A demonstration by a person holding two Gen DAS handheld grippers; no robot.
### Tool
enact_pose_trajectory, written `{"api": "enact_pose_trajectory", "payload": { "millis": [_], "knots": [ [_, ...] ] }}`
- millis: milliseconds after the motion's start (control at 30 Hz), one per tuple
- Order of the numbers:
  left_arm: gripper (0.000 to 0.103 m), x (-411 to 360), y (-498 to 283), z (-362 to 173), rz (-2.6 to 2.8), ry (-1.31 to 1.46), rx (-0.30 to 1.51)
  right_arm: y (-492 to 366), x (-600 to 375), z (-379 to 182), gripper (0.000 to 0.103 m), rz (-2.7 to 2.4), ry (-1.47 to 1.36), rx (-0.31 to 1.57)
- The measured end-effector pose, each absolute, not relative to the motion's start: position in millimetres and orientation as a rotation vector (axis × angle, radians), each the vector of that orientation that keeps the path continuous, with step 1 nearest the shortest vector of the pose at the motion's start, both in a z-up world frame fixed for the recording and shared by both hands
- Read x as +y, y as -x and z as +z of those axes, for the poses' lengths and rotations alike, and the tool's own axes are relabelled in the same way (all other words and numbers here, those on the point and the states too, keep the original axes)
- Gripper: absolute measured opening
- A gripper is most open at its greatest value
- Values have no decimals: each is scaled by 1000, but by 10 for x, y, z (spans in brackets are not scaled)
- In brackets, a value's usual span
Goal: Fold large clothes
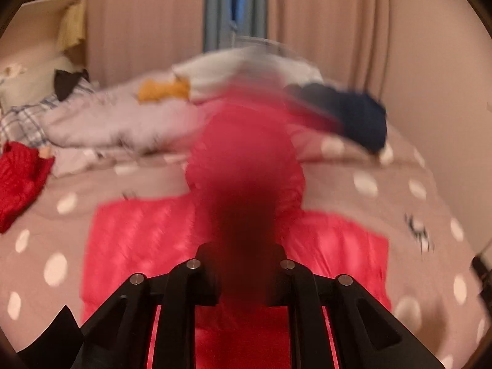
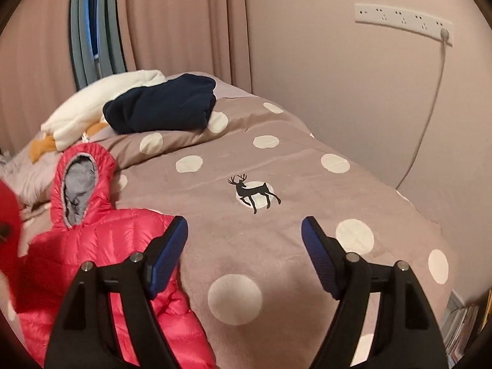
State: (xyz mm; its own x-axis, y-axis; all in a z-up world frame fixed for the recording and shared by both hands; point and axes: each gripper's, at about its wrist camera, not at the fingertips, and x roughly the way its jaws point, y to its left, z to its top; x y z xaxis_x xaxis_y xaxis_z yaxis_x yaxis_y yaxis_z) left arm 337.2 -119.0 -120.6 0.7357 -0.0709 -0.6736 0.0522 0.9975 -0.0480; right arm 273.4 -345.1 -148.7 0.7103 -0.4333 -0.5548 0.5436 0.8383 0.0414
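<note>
Left tongs (image 1: pixel 243 272): clenched on a blurred fold of the red puffer jacket (image 1: pixel 138 236).
Right tongs (image 2: pixel 244 240): released, spread wide above the bed (image 2: pixel 276 160).
Jacket: lies left of the right tongs, hood (image 2: pixel 81 181) farthest.

Right claw (image 2: pixel 244 233): black angular arms, silver pivot screws, ribbed blue pads (image 2: pixel 170 255); left claw (image 1: pixel 241 276) likewise black.

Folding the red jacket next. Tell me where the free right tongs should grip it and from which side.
Grip the jacket's near side edge, below the hood, coming in from the right. It lies flat on the bed cover, and that edge sits right beside the open right tongs. That is a judgement.
</note>
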Motion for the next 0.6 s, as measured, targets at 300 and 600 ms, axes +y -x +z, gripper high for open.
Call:
{"api": "enact_pose_trajectory", "payload": {
  "millis": [300,600],
  "knots": [
    [70,-1142,-2981,-1051,-138,39,682,-2640,-3499,-1392,89,-563,-220,535],
    [81,-136,-2797,-560,-94,307,570,-3176,-2916,-1591,92,-345,-277,599]
  ]
}}
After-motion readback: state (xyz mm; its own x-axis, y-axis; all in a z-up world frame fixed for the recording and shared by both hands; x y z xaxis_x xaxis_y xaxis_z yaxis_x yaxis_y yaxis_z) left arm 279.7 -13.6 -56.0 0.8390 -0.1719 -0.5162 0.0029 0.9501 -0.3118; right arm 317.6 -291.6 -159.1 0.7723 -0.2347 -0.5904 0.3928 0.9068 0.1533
